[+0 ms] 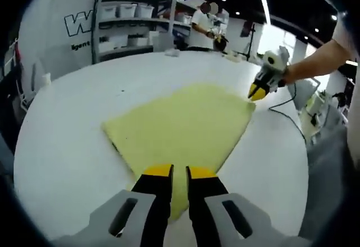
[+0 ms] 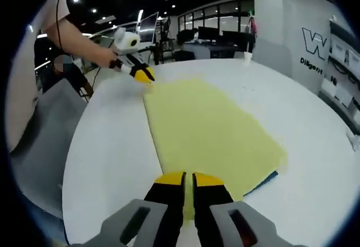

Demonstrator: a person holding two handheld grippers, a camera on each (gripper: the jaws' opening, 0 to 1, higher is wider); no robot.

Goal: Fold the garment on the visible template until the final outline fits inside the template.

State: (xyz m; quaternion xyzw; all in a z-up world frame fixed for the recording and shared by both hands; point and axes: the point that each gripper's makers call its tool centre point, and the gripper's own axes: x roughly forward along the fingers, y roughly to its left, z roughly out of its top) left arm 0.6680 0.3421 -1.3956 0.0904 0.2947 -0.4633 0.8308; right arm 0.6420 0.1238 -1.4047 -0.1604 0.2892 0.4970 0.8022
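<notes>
A large round white counter (image 1: pixel 73 129) carries the scene. Beyond its far edge in the left gripper view stands a metal shelving rack (image 1: pixel 135 25) stacked with pale storage boxes, against a white wall with dark lettering (image 1: pixel 76 25). A person in a white shirt (image 1: pixel 207 28) stands near that rack. A small white paper cup (image 2: pixel 247 56) rests near the counter's far edge in the right gripper view.

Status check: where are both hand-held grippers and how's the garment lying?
Left hand-held gripper and right hand-held gripper each pinched shut on opposite corners of the yellow garment. Garment flat on the white table. Blue template edge peeks out underneath. Nothing in the way.
</notes>
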